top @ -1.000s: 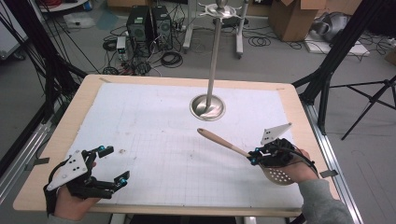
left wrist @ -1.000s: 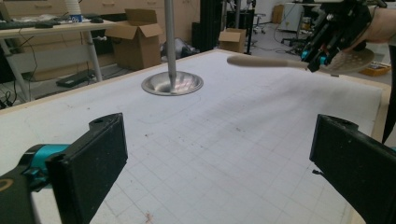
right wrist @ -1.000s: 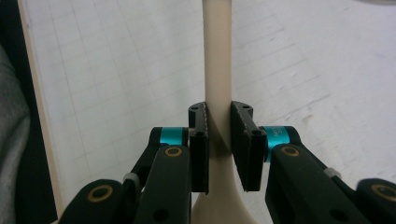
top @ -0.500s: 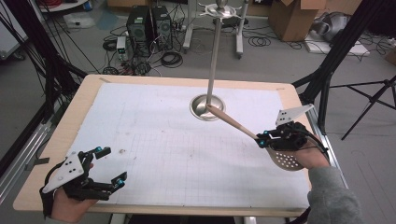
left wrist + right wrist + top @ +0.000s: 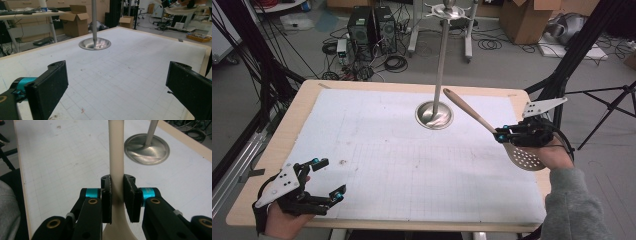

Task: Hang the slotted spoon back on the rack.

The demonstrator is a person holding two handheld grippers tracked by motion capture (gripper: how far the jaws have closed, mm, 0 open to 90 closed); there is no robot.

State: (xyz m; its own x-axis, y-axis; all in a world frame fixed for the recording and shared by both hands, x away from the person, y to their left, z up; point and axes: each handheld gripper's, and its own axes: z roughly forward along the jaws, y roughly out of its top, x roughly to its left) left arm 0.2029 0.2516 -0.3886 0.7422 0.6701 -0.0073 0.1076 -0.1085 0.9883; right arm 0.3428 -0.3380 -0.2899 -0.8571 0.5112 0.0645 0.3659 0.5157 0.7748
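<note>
Your right claw [image 5: 503, 136] sits at the right edge of the high view, its pads closed on the neck of a slotted spoon [image 5: 482, 119], just above where the handle widens into the bowl. The spoon's long axis runs on a diagonal in that view: the rounded handle end points to the upper left, ending near the pole of the metal stand [image 5: 439, 65], while the perforated bowl hangs at the lower right, beyond the claw and over the counter's right edge. The spoon is lifted clear of the surface. In the right gripper view the pale handle [image 5: 116, 155] rises straight up the middle of the frame between the two black pads, and the stand's round base [image 5: 147, 148] lies at the upper right.

Your left claw [image 5: 326, 179] rests at the lower left of the high view, jaws spread wide with nothing between them; in the left gripper view the two pads stand at the far left and far right of the frame, with bare surface between.

The counter [image 5: 272, 150] has a light wooden rim and carries a white gridded mat [image 5: 377, 150] with a few small stains. Beyond it, at the top of the high view, lie computer towers [image 5: 371, 27], coiled cables and cardboard boxes [image 5: 524, 17] on a grey floor.
</note>
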